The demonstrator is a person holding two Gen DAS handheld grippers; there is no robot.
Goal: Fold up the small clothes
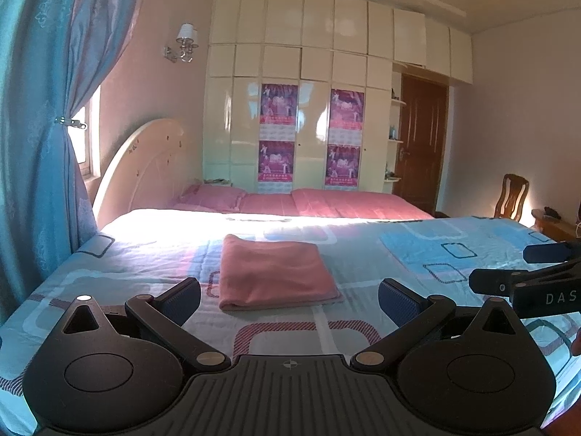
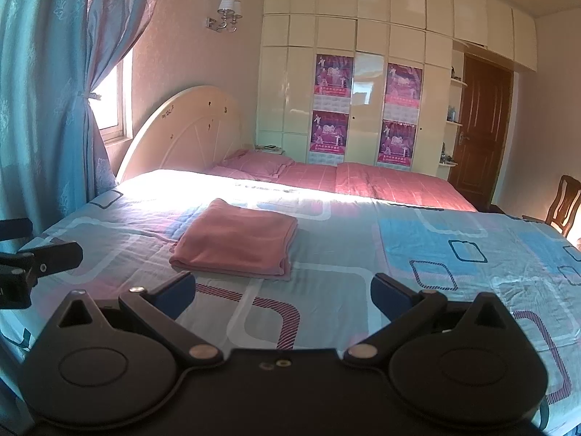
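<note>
A pink cloth [image 1: 276,276], folded into a flat rectangle, lies on the bed [image 1: 363,254] near its middle, just beyond both tools. The left tool [image 1: 289,299] is spread wide and holds nothing; the right tool [image 2: 283,292] is likewise agape and empty, hovering over the patterned blue sheet [image 2: 417,247]. Sunlight washes the sheet's far left. Beyond lie pink bedding [image 2: 381,181] and a cream headboard [image 2: 185,134]. A blue curtain [image 2: 43,101] hangs left; a wardrobe [image 2: 363,54] with posters [image 1: 277,105] fills the far wall, a brown door [image 2: 479,123] and chair [image 1: 512,196] right.
</note>
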